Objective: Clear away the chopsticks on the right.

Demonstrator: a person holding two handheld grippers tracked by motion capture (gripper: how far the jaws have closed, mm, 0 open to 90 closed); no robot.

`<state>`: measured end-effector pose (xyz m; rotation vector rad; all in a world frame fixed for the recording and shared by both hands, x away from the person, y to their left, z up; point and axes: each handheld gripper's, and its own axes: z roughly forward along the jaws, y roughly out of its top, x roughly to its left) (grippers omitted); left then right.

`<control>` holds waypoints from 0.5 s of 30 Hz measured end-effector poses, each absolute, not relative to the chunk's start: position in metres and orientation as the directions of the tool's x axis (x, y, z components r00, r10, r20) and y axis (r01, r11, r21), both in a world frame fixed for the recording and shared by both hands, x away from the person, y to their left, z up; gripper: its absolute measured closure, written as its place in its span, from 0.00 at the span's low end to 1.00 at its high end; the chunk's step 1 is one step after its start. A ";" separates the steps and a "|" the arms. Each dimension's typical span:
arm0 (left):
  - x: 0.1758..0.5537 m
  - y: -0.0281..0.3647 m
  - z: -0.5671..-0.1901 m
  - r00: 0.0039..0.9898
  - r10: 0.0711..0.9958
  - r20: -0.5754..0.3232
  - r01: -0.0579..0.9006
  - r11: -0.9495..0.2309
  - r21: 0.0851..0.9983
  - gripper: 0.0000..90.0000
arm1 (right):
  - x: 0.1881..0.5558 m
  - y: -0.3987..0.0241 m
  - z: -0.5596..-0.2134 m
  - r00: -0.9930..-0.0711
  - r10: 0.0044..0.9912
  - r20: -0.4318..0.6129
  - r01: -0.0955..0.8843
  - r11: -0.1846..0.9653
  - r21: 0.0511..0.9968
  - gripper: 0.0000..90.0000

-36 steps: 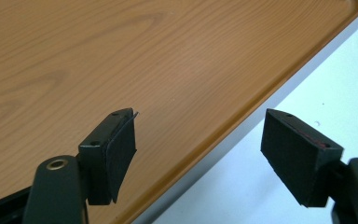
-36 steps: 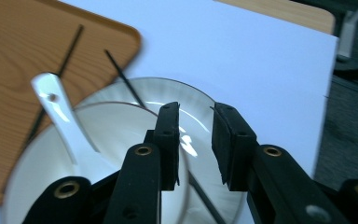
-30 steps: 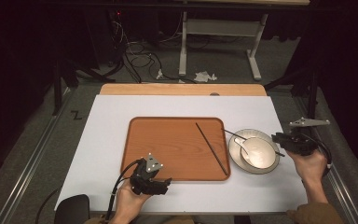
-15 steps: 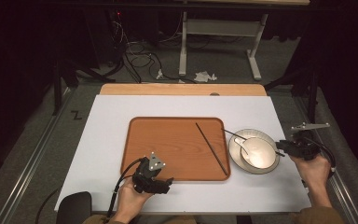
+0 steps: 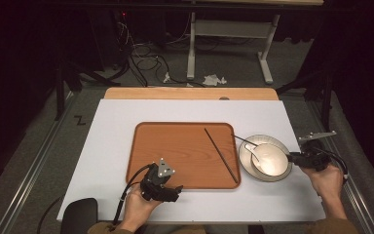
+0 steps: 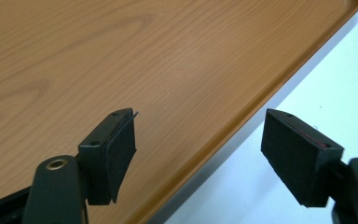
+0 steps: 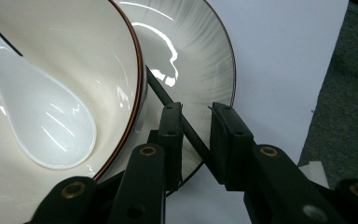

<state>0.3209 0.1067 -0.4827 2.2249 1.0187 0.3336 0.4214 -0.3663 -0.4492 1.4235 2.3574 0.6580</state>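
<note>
right gripper [image 7: 196, 126] now nearer the plate [image 7: 200, 51], jaws round a chopstick [image 7: 168, 100] (grip unclear); left gripper [image 6: 198, 154] unmoved, jaws wide

The left gripper [image 5: 176, 187] by the brown wooden tray [image 5: 185, 148] is matte black with a grey three-cornered plate, brass-ringed pivots and a black cable; the right gripper [image 5: 292, 158] matches it; brownish sleeves cover both forearms

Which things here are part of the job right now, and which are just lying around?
In the job:
right gripper, jaws around a chopstick
plate under that chopstick
bowl
spoon in the bowl

Lying about:
tray
second chopstick on the tray
left gripper, open over the tray's edge
</note>
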 end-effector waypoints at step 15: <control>0.321 0.106 -0.483 0.665 0.746 -0.042 0.581 -0.480 0.657 0.29 | 0.424 -0.367 -0.456 -0.468 0.884 -0.013 0.752 0.406 0.519 0.92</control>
